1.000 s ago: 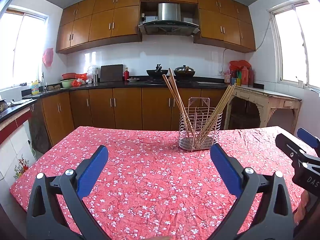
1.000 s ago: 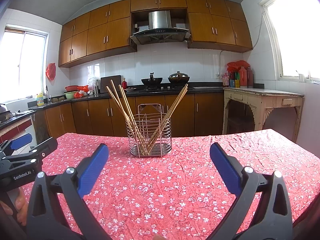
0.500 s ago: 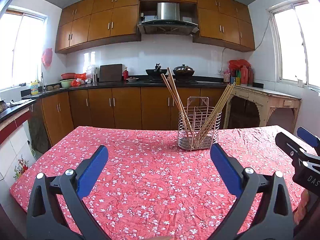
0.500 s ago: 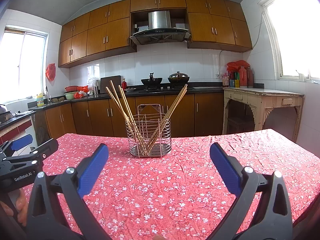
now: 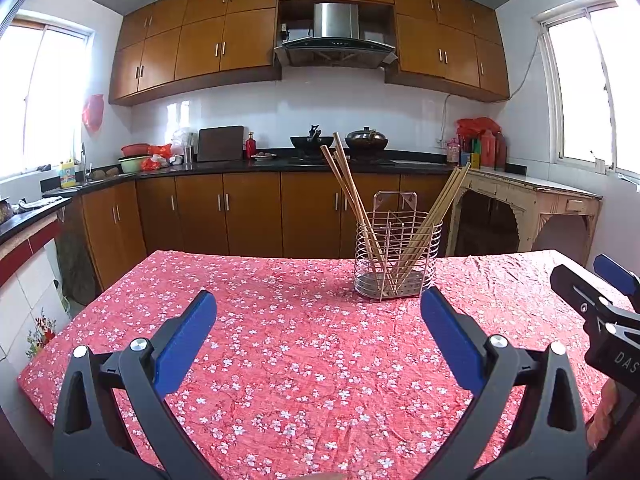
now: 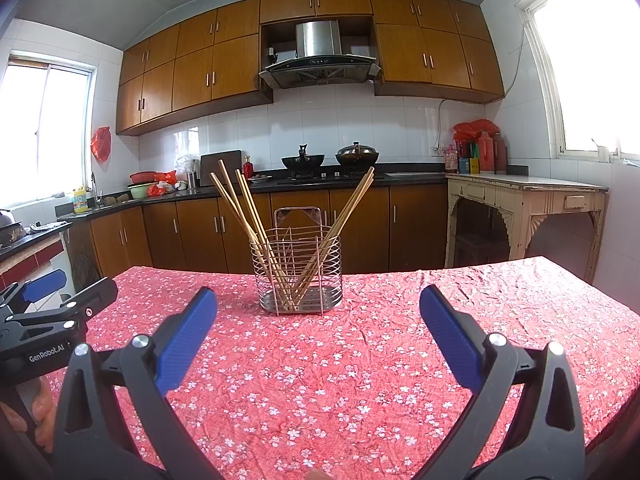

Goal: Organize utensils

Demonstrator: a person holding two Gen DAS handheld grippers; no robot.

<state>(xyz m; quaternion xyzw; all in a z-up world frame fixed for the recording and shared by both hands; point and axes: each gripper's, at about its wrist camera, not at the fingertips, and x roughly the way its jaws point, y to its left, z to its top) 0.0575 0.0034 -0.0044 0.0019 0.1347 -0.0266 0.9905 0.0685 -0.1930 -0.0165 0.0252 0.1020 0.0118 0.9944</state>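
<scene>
Both claws — left claw (image 5: 316, 312), right claw (image 6: 318, 308) — gape empty, wire basket (image 6: 297, 276) of chopsticks (image 6: 244, 210) standing well ahead.

"GenRobot.AI" stands in white on the left gripper (image 6: 48, 312) body, and the letters "DAS" show on the right gripper (image 5: 600, 300), cut off.

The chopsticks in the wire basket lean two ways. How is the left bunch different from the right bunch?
The left bunch leans left and fans apart at the tips; the right bunch leans right and stays tight together. The left bunch's tips also reach higher than the right bunch's. Both are plain wood and stand in the same wire basket.
</scene>
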